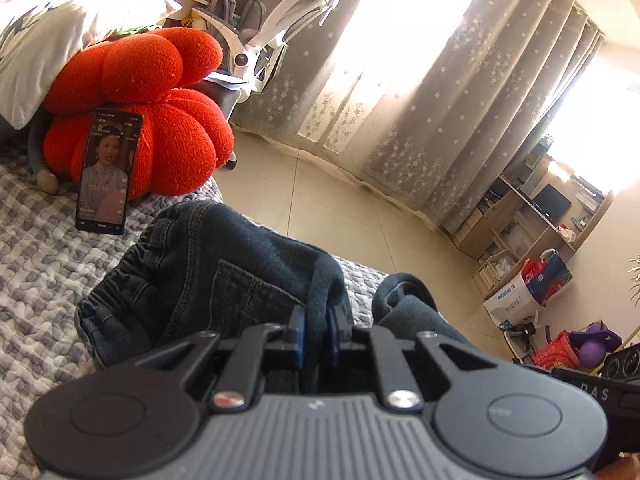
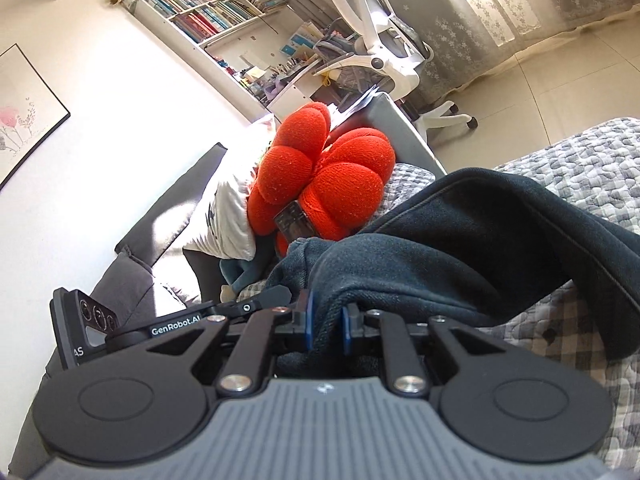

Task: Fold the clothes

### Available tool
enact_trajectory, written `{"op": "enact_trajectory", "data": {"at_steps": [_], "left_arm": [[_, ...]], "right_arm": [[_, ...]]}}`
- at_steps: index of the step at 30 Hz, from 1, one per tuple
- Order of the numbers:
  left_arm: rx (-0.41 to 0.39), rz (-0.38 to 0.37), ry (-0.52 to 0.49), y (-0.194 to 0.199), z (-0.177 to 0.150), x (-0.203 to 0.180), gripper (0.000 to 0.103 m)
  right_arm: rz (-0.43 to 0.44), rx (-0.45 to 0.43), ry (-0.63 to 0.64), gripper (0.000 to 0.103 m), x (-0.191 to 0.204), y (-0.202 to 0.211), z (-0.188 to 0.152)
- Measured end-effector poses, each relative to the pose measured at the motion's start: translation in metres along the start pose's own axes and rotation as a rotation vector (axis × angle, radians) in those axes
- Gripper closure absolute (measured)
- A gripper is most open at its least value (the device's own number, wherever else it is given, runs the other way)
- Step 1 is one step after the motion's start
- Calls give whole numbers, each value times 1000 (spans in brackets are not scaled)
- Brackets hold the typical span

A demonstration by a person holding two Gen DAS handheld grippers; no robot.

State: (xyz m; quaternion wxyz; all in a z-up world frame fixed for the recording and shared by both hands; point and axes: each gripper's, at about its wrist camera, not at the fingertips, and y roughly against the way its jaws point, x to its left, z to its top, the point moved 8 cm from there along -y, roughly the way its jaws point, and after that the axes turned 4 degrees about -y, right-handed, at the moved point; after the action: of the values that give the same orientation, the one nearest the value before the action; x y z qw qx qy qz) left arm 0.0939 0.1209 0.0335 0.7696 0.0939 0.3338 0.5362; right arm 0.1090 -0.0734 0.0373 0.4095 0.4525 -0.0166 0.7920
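Dark blue jeans (image 1: 192, 276) lie on the grey-and-white quilted bed (image 1: 36, 280), elastic waistband toward the left and a back pocket showing. My left gripper (image 1: 317, 330) is shut on a raised fold of the denim, pinched between its blue pads (image 1: 301, 330). In the right wrist view the same jeans (image 2: 480, 240) drape in a lifted loop above the quilt (image 2: 580, 176). My right gripper (image 2: 327, 326) is shut on a thick edge of the denim. The left gripper's body (image 2: 92, 328) shows at that view's left edge.
An orange pumpkin-shaped cushion (image 1: 160, 112) sits at the bed's head with a lit phone (image 1: 106, 172) leaning on it and a white pillow (image 1: 60, 28) behind. A white office chair (image 2: 384, 40), curtains (image 1: 440, 80), tiled floor (image 1: 320, 184) and shelves with boxes (image 1: 528, 256) lie beyond the bed.
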Motion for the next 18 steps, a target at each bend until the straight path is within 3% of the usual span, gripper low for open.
{"op": "enact_trajectory", "data": {"at_steps": [10, 18], "left_arm": [[-13, 11, 43, 56, -44, 43, 92], [63, 54, 93, 67, -98, 78, 92]], "right_arm": [[25, 128, 29, 85, 26, -1, -56], [-6, 274, 28, 85, 19, -17, -111]]}}
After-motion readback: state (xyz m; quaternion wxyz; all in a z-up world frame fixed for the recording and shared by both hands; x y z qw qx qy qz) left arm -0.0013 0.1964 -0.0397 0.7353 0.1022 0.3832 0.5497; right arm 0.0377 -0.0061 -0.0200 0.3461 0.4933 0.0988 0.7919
